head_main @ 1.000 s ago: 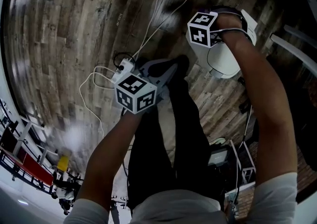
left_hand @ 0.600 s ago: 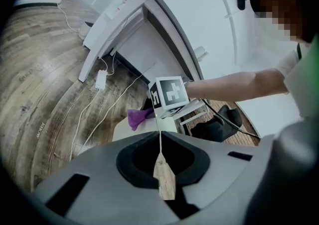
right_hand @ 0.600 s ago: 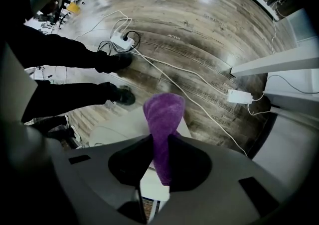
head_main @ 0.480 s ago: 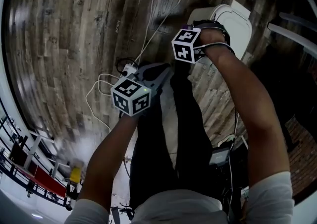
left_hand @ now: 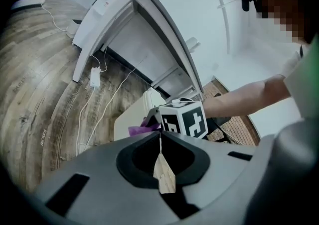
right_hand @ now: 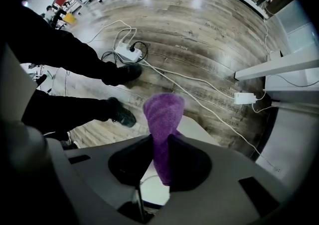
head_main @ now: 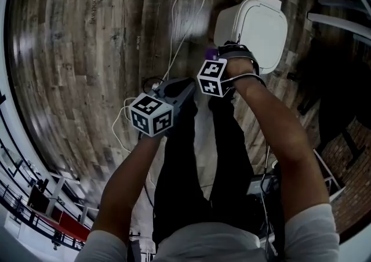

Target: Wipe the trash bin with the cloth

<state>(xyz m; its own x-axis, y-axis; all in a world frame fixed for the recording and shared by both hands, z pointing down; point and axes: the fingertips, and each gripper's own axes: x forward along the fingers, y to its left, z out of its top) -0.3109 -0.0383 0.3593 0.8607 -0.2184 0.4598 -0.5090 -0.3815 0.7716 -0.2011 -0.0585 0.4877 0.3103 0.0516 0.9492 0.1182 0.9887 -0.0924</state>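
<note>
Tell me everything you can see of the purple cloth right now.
The purple cloth looks like fuzzy terry, bunched into a thick roll. The right gripper is shut on it, and the rounded free end sticks out past the jaws. It is held above the white trash bin; whether it touches the bin cannot be told.

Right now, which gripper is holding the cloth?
The right gripper, its jaws pinching the purple cloth; the left gripper is shut and empty.
</note>
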